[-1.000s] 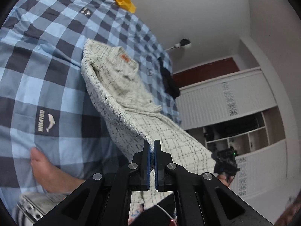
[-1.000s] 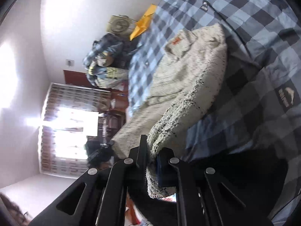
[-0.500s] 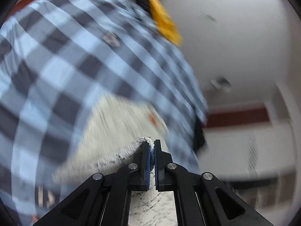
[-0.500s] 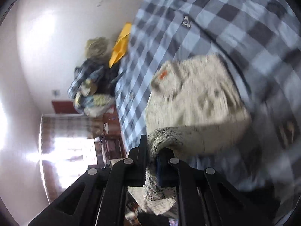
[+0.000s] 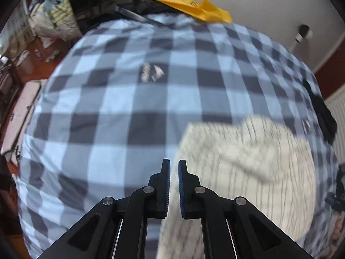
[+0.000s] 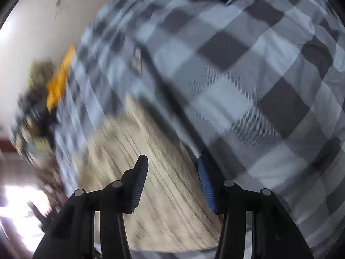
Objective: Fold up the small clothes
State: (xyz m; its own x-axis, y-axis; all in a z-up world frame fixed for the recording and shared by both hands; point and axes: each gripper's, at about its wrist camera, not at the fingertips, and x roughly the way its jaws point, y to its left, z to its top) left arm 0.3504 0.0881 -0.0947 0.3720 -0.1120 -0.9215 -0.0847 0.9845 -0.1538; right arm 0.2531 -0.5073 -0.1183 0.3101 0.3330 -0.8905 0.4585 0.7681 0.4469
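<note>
A cream knitted garment with thin dark lines (image 5: 248, 172) lies folded over on the blue and grey checked bedspread (image 5: 129, 99). My left gripper (image 5: 174, 168) hovers at its left edge with a narrow gap between the jaws and nothing in them. In the right wrist view the same garment (image 6: 163, 194) lies under my right gripper (image 6: 172, 166), whose jaws stand wide apart and empty above the cloth. Both views are blurred by motion.
A yellow bag (image 5: 194, 6) lies at the far edge of the bed. A pile of clothes and bags (image 5: 58, 6) stands at the far left. A dark cloth (image 5: 321, 112) lies on the bed's right side. The bedspread (image 6: 258, 75) fills the right wrist view.
Both grippers have let go of the garment's edge after swinging it over onto itself. The right jaws opened wide, the left only slightly. The garment now lies doubled on the bed.
</note>
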